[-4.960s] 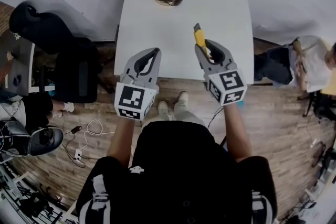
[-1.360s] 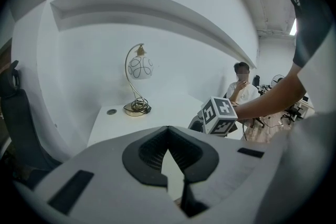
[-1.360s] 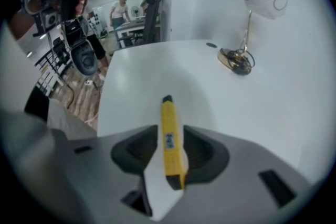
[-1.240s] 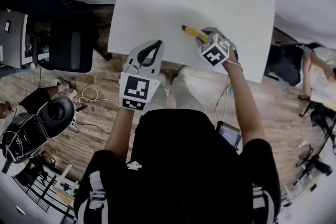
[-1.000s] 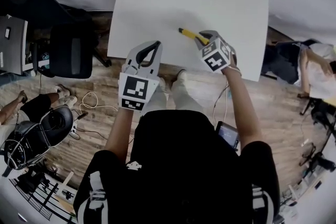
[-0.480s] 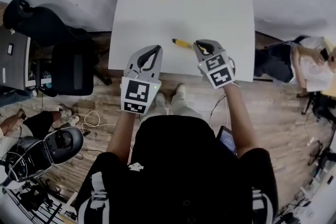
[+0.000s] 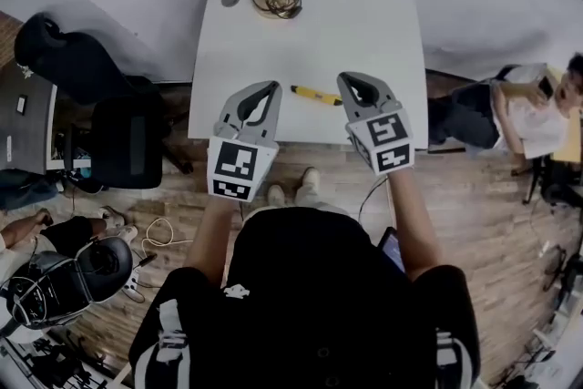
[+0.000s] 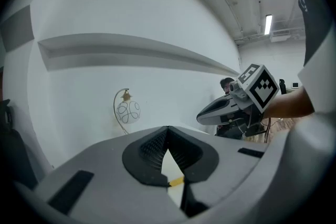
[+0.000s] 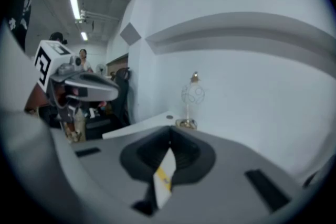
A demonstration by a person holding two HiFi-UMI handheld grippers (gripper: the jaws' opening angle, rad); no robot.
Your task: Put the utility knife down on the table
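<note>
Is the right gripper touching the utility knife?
Apart. In the right gripper view the right gripper has just closed on nothing; the utility knife shows through its jaws, lying below on the table.

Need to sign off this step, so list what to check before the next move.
1. Utility knife lying flat on the table: ok.
2. Right gripper off the knife, jaws just closed on nothing: ok.
3. Left gripper shut and empty: ok.
4. Knife apart from the lamp base: ok.
5. Blade retracted: cannot tell.
</note>
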